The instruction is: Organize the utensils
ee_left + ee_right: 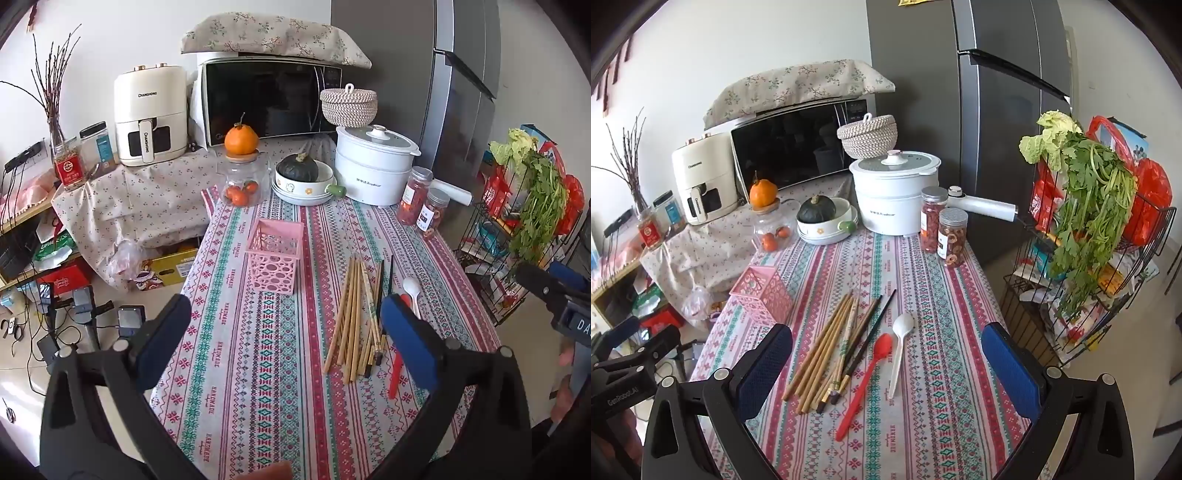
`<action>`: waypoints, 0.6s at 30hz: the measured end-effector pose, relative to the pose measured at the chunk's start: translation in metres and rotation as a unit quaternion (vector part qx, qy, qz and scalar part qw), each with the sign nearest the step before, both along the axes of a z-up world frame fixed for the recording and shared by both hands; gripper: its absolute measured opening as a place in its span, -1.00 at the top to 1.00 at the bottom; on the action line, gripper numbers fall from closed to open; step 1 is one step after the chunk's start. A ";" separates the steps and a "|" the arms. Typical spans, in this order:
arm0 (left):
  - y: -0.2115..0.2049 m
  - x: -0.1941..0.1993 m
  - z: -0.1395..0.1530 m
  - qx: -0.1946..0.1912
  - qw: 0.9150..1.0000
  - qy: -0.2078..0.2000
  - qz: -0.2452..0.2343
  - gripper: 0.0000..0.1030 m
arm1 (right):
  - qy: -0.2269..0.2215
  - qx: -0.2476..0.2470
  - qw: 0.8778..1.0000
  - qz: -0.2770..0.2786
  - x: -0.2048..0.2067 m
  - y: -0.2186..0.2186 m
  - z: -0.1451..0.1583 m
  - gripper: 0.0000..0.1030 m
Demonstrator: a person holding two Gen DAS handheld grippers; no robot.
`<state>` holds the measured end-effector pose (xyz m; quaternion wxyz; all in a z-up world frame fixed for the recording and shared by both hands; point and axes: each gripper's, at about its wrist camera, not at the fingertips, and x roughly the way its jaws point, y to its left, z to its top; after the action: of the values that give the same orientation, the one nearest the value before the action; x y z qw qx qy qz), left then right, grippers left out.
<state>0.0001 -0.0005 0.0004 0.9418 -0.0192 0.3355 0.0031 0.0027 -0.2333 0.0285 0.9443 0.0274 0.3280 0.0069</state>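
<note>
Both of my hand-held grippers hang spread and empty above the surface.

Left hand-held gripper and right hand-held gripper hold nothing. Chopsticks lie bundled beside the red spoon and white spoon; the pink basket stands upright nearby.

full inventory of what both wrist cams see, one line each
chopsticks: bundle, mostly tan, some dark, table centre
red spoon: 1, right of chopsticks
white spoon: 1, right of red spoon
pink basket: 1, empty, left of chopsticks
white cooker: 1, table back
snack jars: 2, red contents, right of cooker
squash in bowl: 1, dark green
microwave: 1, behind
left gripper: open
right gripper: open
</note>
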 end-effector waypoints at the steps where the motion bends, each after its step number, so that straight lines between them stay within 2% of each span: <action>1: 0.000 0.000 0.000 0.002 1.000 -0.001 -0.001 -0.99 | -0.003 0.005 1.000 0.000 0.000 0.000 0.000 -1.00; 18: 0.000 -0.003 0.007 -0.012 1.000 -0.009 -0.001 -0.99 | 0.005 -0.003 1.000 0.000 0.002 0.000 -0.002 -1.00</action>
<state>-0.0028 -0.0003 0.0072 0.9445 -0.0298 0.3271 -0.0016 0.0049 -0.2329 0.0262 0.9427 0.0246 0.3327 0.0062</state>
